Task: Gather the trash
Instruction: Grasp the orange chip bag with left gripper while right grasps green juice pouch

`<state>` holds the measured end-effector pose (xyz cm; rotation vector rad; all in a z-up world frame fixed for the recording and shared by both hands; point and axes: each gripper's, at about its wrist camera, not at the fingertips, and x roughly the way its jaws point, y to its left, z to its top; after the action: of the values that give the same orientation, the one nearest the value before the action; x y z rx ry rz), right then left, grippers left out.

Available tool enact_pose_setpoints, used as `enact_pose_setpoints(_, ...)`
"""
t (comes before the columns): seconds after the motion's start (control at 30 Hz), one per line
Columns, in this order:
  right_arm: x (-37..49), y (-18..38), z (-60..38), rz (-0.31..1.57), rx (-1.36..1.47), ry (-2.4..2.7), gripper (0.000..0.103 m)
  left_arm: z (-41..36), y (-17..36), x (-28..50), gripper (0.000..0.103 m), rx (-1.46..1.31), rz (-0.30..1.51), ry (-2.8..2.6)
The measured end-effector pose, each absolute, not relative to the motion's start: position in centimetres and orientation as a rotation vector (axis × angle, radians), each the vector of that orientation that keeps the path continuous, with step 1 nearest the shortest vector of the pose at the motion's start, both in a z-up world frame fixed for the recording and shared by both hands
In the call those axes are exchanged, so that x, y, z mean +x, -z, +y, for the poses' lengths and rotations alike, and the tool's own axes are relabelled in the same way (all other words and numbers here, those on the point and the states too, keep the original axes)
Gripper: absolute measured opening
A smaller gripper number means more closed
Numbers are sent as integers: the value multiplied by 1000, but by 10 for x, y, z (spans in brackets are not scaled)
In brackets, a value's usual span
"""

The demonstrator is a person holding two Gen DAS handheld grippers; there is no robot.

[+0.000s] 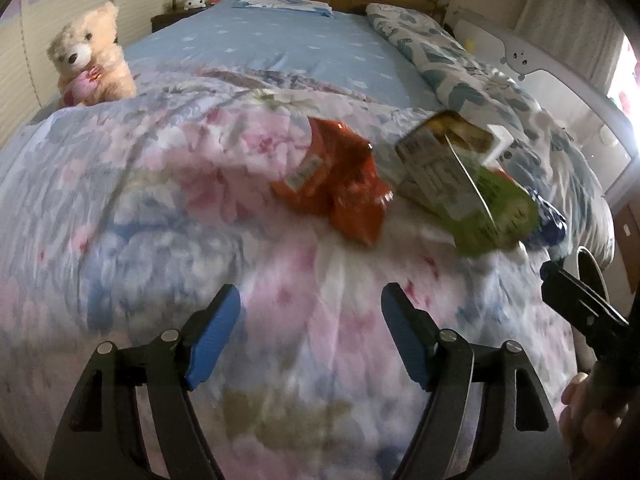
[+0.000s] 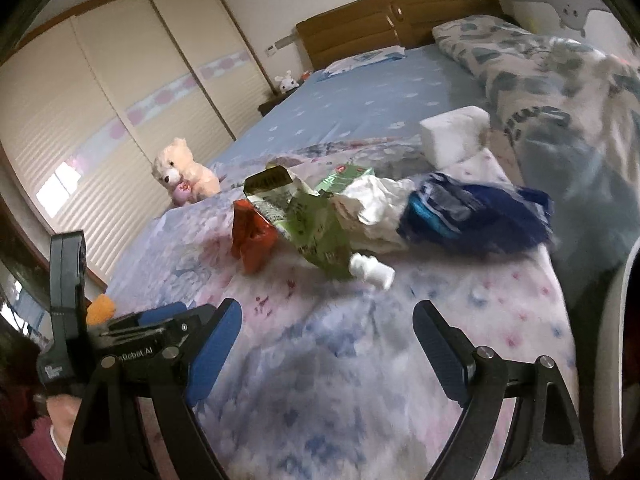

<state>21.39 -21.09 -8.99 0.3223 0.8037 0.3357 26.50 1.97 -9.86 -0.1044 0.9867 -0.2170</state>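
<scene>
Both grippers hover low over the bed's foot end, level, jaws wide: left gripper [image 1: 311, 300], right gripper [image 2: 327, 318]. Ahead mid-bed: orange wrapper [image 1: 336, 184], green carton [image 1: 464, 184] beside it.

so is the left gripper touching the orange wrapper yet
Apart. The left wrist view shows the left gripper open, with a plain stretch of floral quilt between its blue pads and the orange wrapper farther up the bed.

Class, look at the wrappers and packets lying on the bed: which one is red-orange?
The crumpled red-orange wrapper, the leftmost piece of the pile. Beside it lies a green carton; further right are white paper and a dark blue bag.
</scene>
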Motion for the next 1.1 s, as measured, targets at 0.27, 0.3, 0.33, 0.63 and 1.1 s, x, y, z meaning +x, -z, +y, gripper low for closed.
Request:
enact_pose_setpoints(0.27, 242, 90, -200, 808, 287, -358, 81, 18, 98, 308, 76, -98, 980, 275)
enact_pose_setpoints(0.3, 246, 91, -199, 811, 284, -361, 79, 16, 99, 313, 76, -90, 977, 280)
enact_pose_setpoints(0.33, 249, 92, -198, 815, 282, -362, 77, 15, 99, 316, 76, -82, 973, 280)
enact_pose_setpoints(0.63, 263, 109, -190, 873, 299, -379, 33, -1, 108, 325, 27, -54, 975, 354)
enact_pose_setpoints(1.1, 224, 108, -195, 879, 354, -404, 17, 12, 93, 267, 12, -111, 937, 353)
